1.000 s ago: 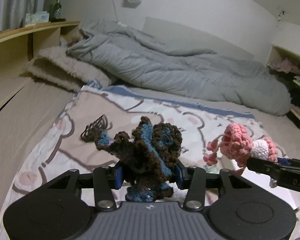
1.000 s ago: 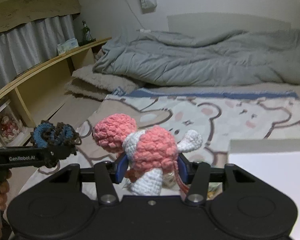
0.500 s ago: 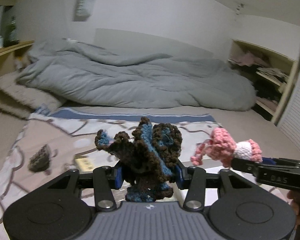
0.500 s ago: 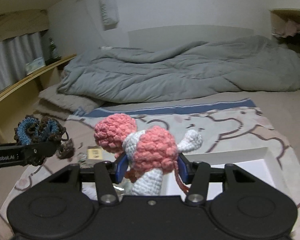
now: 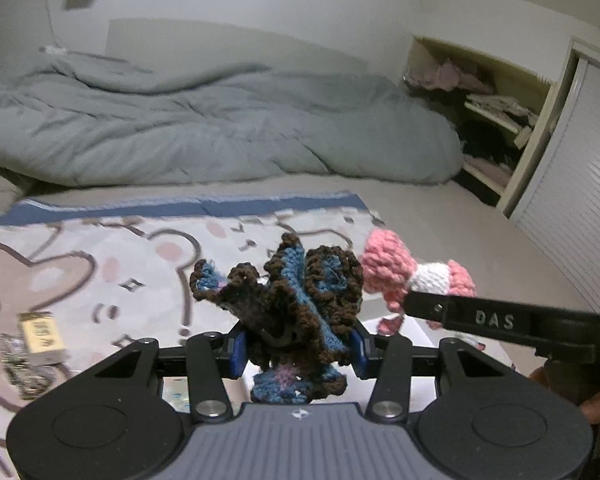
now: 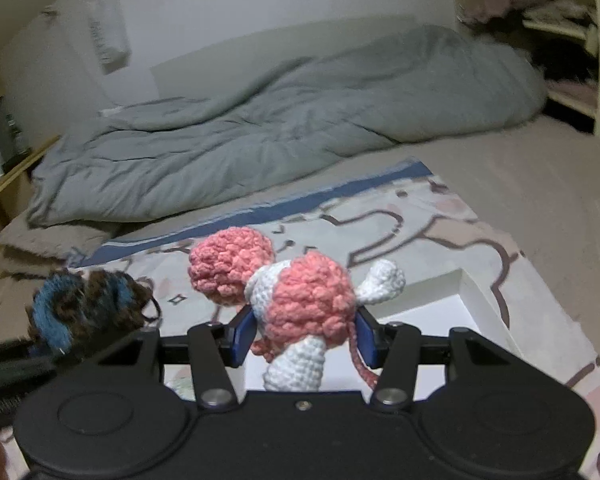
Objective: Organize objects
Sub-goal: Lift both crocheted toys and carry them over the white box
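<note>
Both views are swinging rightward; the white box (image 6: 452,312) is now sitting ahead of the right hand-held gripper (image 6: 305,336), which is grasping the pink crochet toy (image 6: 300,304), while the left hand-held gripper (image 5: 296,350) is grasping the brown-blue crochet toy (image 5: 296,304), so drop-off seems near.

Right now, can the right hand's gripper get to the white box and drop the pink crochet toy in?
Probably yes. The right gripper, jaws shut on the pink and white crochet toy, hangs just above the open white box, with nothing between them. The left gripper, holding the brown and blue crochet toy, sits off to the side.
</note>
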{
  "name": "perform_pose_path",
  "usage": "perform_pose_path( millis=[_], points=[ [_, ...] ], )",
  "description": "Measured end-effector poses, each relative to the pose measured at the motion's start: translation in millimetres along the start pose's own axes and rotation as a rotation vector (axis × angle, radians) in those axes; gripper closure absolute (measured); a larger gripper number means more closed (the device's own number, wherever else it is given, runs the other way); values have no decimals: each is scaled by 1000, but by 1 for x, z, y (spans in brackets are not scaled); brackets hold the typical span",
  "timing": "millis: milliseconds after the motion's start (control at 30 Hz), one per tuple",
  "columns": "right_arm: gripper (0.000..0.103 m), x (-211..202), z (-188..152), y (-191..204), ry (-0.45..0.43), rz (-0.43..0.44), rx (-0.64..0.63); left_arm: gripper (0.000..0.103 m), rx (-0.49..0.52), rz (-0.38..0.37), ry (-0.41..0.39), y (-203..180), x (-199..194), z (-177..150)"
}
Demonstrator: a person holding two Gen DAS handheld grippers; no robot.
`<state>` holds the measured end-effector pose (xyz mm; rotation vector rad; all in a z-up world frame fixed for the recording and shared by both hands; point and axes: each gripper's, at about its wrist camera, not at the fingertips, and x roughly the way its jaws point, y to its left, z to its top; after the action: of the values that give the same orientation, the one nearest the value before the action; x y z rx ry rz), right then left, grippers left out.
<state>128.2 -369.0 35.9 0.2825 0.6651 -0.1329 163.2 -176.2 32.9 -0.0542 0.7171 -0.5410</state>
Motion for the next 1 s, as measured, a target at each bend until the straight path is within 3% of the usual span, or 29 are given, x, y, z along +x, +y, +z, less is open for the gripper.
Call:
perform_pose_path(
  millis=[467,600,1000],
  points=[
    [50,90,-25,-32,165,-66,185,54,65,-40,214,4,97,-23],
    [51,103,-30,-43,180,-83,265,54,72,-51,243,-1,116,-25],
    [50,133,-49,-55,266,-98,329,54,148,4,310,-7,149,-40]
  ],
)
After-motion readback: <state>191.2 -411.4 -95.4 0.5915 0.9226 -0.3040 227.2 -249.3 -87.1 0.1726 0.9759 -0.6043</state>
